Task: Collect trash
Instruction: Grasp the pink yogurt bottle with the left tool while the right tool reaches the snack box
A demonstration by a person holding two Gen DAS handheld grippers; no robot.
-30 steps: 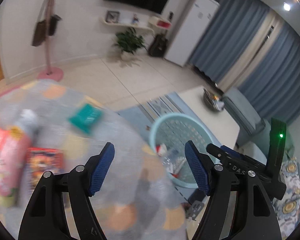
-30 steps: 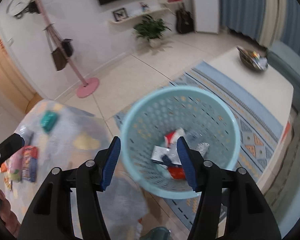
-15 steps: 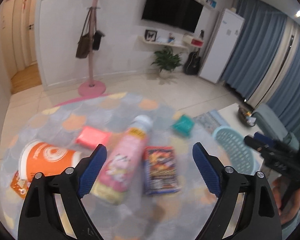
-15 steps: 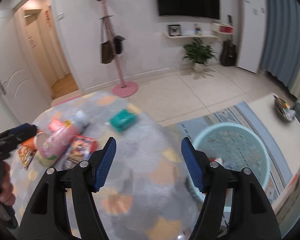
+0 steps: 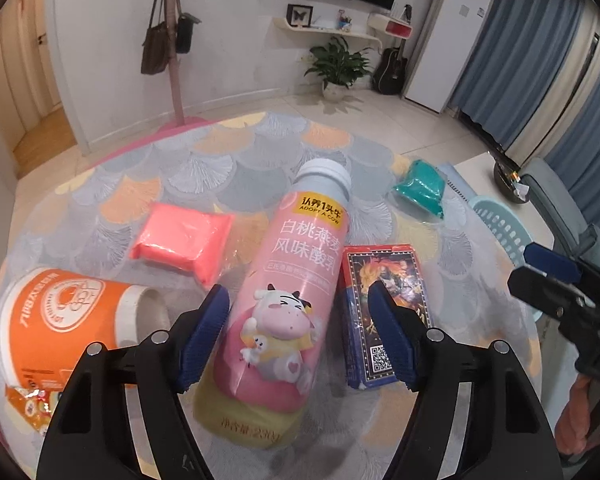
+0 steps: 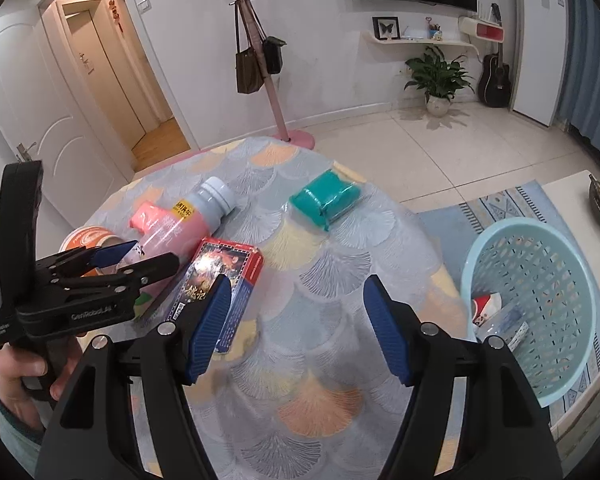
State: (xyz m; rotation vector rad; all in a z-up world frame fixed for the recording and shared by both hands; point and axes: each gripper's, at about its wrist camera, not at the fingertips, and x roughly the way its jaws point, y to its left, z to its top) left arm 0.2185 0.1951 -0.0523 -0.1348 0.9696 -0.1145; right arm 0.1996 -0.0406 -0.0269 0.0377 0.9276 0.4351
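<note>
On the round table [image 5: 260,160] lie a pink yoghurt bottle [image 5: 292,280], a card box [image 5: 384,300], a pink packet [image 5: 180,240], an orange paper cup [image 5: 60,320], a teal packet [image 5: 420,192] and a small orange wrapper [image 5: 28,408]. My left gripper [image 5: 300,336] is open with its jaws on either side of the bottle's lower half. My right gripper [image 6: 296,328] is open and empty above bare tablecloth, right of the card box [image 6: 220,276]. The light blue basket [image 6: 540,300] stands on the floor at the right and holds some trash.
A coat stand [image 6: 260,60] with bags stands behind the table. A potted plant [image 6: 436,80] and a guitar [image 6: 496,76] are by the far wall. A low white table [image 6: 572,200] with a bowl sits beyond the basket, on a patterned rug [image 6: 496,208].
Both grippers swung from the basket back over the table. The left gripper came down and closer until the pink bottle sits between its jaws. The right gripper has moved lower over the table.
</note>
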